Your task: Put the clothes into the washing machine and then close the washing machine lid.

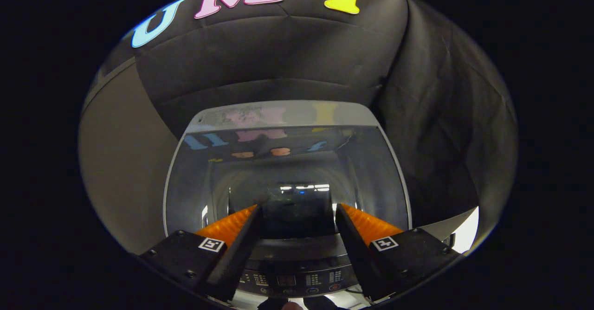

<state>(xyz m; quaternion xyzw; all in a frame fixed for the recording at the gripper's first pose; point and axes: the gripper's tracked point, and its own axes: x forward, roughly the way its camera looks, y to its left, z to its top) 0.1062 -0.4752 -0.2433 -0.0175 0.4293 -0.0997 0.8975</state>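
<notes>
Lid looks down, centre frame, glossy, stiff, likely slippery; gripper hovers above, jaws apart, holding nothing.

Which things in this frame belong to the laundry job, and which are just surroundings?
Part of the job:
- washing machine, its control panel just below the fingers
- washing machine lid, glossy, lying shut ahead of the fingers
- gripper, fingers apart, holding nothing

Surroundings:
- black cloth wall behind the machine

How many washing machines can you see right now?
1. The washing machine sits just ahead of the open gripper, glossy lid closed, control panel below the fingers.
</notes>
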